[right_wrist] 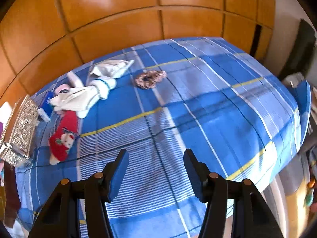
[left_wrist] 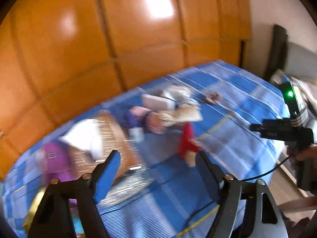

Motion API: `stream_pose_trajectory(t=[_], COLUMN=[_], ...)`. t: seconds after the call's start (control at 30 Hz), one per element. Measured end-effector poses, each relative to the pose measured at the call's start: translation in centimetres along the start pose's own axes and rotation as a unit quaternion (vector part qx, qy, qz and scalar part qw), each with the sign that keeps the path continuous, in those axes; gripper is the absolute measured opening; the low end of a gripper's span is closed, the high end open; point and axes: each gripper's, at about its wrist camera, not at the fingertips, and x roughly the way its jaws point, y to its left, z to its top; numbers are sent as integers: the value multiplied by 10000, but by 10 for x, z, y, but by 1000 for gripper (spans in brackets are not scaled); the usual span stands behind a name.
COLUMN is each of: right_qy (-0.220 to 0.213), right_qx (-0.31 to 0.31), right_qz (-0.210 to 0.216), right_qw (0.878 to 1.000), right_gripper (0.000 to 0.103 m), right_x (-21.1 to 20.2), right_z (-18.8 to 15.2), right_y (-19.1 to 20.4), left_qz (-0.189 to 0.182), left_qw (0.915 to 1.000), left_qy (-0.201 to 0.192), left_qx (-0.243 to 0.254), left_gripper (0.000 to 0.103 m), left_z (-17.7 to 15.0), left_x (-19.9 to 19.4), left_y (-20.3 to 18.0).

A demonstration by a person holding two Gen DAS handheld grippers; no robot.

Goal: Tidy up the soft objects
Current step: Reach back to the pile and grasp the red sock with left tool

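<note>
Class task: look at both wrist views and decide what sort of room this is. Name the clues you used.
Probably a bedroom: a bed under a blue checked sheet, tall glossy wooden wardrobe doors behind it, and socks and a scrunchie lying loose on the sheet.
</note>
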Motion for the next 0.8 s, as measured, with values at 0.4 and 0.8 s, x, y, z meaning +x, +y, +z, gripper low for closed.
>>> stream_pose_trajectory(t=[0.4,0.8], right_qy=[71,143], right_qx=[75,122], right_qz=[51,462], right_qw=[9999,9988], right_gripper=[58,58], right_x=[9,27], right_z=[-2,24], right_y=[-7,-16], left_qz=[-418,-720], left_qw=[9913,9913], left_qy=[1209,961], left_qx=[-314,-545], left_gripper=[71,23], left_z=[23,-16], left_x=[143,141], left_y=[-38,-28])
